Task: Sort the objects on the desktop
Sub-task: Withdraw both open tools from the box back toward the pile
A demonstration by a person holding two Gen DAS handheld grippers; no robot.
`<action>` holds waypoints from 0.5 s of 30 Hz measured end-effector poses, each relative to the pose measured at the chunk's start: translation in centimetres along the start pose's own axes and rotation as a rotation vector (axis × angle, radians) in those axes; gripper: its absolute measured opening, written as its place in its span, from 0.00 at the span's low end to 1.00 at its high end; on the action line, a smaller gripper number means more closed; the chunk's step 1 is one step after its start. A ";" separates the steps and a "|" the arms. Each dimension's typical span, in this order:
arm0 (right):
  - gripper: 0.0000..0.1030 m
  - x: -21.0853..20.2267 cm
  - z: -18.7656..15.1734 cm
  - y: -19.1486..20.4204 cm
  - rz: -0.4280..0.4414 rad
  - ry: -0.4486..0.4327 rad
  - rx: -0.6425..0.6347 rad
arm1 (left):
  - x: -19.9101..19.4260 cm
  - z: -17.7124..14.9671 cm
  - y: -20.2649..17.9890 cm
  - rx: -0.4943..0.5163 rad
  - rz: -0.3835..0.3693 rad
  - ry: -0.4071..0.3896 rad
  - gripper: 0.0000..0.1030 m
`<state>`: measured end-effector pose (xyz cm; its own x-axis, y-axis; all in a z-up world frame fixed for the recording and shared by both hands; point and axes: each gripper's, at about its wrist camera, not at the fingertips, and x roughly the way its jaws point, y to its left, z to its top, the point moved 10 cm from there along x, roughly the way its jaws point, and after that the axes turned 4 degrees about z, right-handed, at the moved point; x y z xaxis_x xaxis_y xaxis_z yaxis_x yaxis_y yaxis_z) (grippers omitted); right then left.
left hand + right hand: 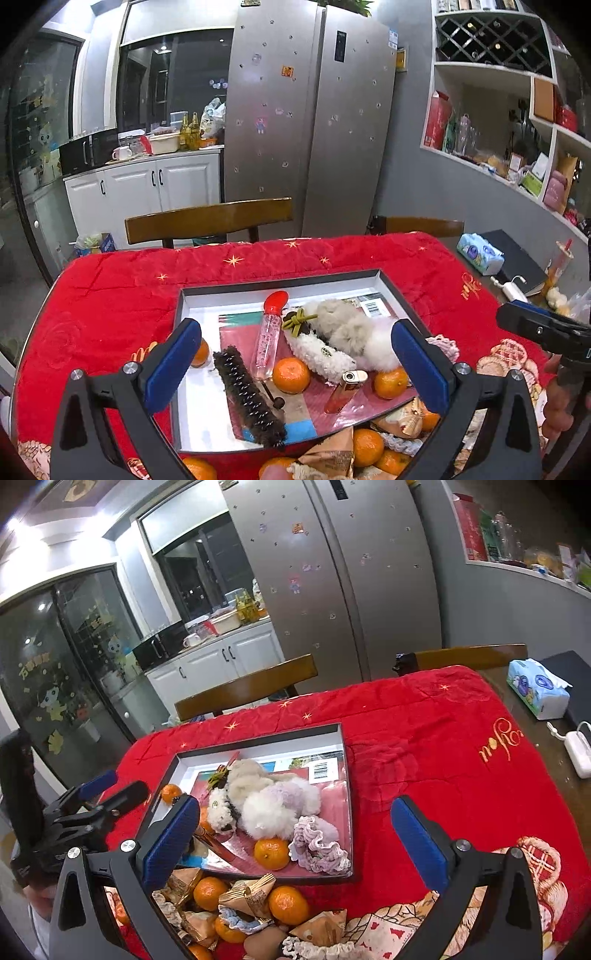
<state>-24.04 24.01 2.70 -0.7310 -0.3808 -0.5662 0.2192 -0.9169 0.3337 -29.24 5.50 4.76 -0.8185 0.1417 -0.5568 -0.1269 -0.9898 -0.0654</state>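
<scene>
A shallow box tray lies on the red tablecloth, also in the right wrist view. It holds fluffy hair scrunchies, a black comb brush, a clear tube with a red cap, an orange lighter and mandarins. A lilac crocheted scrunchie lies at its near right corner. My left gripper is open and empty above the tray. My right gripper is open and empty over the tray's near edge. A pile of mandarins, wrapped snacks and scrunchies lies in front of the tray.
Two wooden chair backs stand behind the table. A tissue pack, a white power bank and a dark box sit at the right on bare table. A fridge stands behind.
</scene>
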 end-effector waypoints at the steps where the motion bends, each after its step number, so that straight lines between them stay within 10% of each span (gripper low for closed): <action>1: 1.00 -0.3 0.1 0.0 0.002 -0.004 0.009 | -0.4 0.1 0.1 -0.002 0.001 -0.001 1.00; 15: 1.00 -5.2 -1.1 3.7 0.044 -0.056 -0.027 | -13.0 -1.5 4.5 0.007 0.093 -0.098 1.00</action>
<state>-18.71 22.46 6.05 -0.7551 -0.4144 -0.5080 0.2691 -0.9025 0.3362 -18.32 -0.78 10.46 -0.8778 0.0502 -0.4765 -0.0511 -0.9986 -0.0111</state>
